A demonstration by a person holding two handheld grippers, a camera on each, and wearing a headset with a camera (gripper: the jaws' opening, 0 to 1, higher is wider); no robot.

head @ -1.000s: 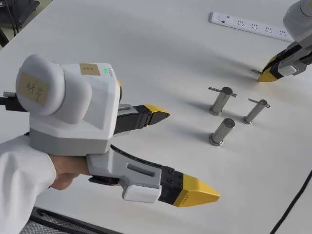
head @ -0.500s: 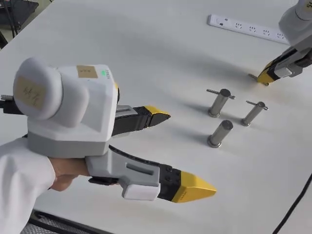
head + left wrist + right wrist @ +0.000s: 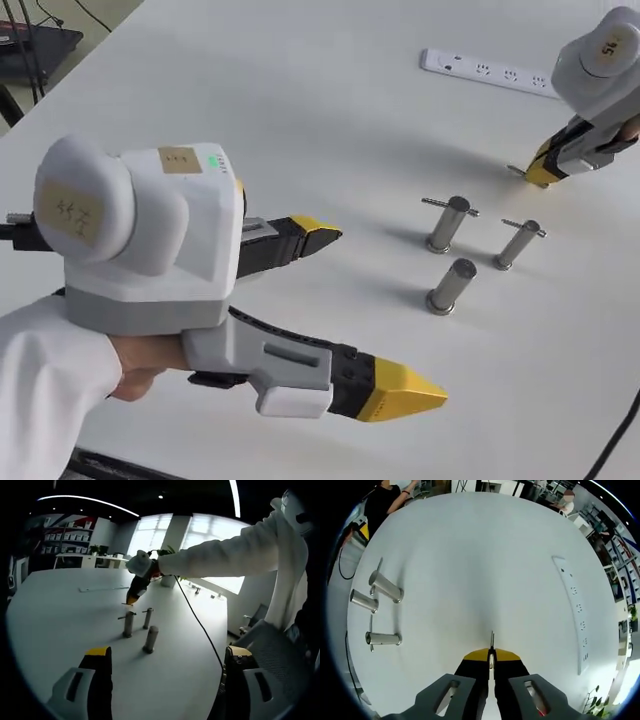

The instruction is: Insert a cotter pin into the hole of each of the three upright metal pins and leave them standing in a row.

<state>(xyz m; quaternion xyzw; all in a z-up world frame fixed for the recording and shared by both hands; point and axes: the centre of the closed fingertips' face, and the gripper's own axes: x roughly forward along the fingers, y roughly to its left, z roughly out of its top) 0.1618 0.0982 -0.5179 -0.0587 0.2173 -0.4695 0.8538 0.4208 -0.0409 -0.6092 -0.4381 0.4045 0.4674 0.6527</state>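
The white table carried a power strip along its far side, well apart from the work, and a black cable crossed its near right corner; a white sleeve led to the left gripper, whose jaws stood wide apart and held nothing, hanging above the table short of the metal pins; the three metal pins stood upright near one another in a triangle, not in a line; the left rear pin had a cotter pin through its top, and the right rear pin likewise had a second cotter pin through its top; the front pin stood bare, nearest the left gripper; the right rear pin stood roughly between the front pin and the right gripper; the right gripper's jaws were clamped on a third cotter pin, which stuck forward from the yellow tips, low over the table beyond the pins and short of the power strip.
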